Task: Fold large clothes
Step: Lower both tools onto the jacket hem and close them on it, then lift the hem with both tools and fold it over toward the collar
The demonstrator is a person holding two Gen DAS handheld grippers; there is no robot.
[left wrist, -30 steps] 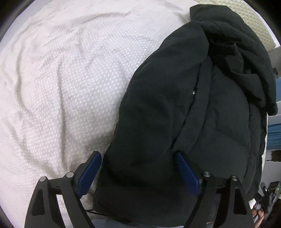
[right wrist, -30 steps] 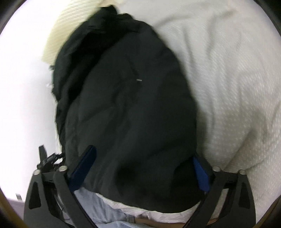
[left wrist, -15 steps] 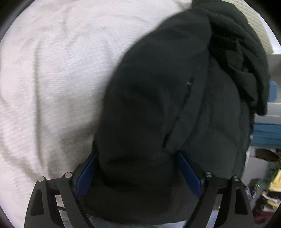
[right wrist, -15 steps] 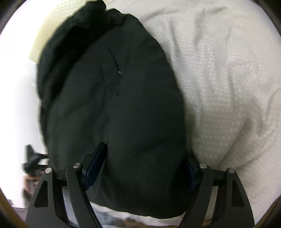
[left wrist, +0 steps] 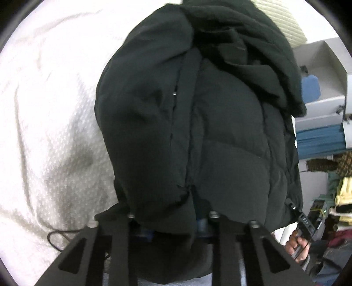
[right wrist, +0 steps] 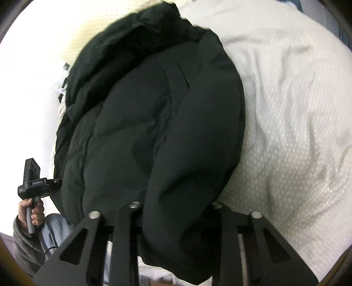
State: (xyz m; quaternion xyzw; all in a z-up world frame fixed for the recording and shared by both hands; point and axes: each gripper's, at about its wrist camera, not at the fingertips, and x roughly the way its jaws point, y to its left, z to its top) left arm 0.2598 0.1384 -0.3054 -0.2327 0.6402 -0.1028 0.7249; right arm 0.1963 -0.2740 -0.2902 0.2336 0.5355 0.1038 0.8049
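Observation:
A black puffer jacket [left wrist: 220, 123] lies on a white textured bedspread [left wrist: 50, 123], its bunched hood end [left wrist: 237, 37] far from me. In the left wrist view my left gripper [left wrist: 171, 222] is shut on the jacket's near hem; the fabric hides its pads. In the right wrist view the same jacket [right wrist: 158, 114] fills the middle and my right gripper [right wrist: 176, 217] is shut on its near hem, which bulges up between the fingers. The left gripper [right wrist: 33, 182], held in a hand, shows at the left of the right wrist view.
The bedspread [right wrist: 292, 123] spreads to the right in the right wrist view. A cream pillow [left wrist: 283, 19] lies beyond the hood. Shelves with a white box [left wrist: 319, 72], blue fabric [left wrist: 319, 140] and clutter stand off the bed's right edge. A thin dark cable [left wrist: 59, 237] lies on the bedspread.
Both grippers went from open, straddling the hem, to closed on it. Both moved in closer, and the hem now bunches up between the fingers.

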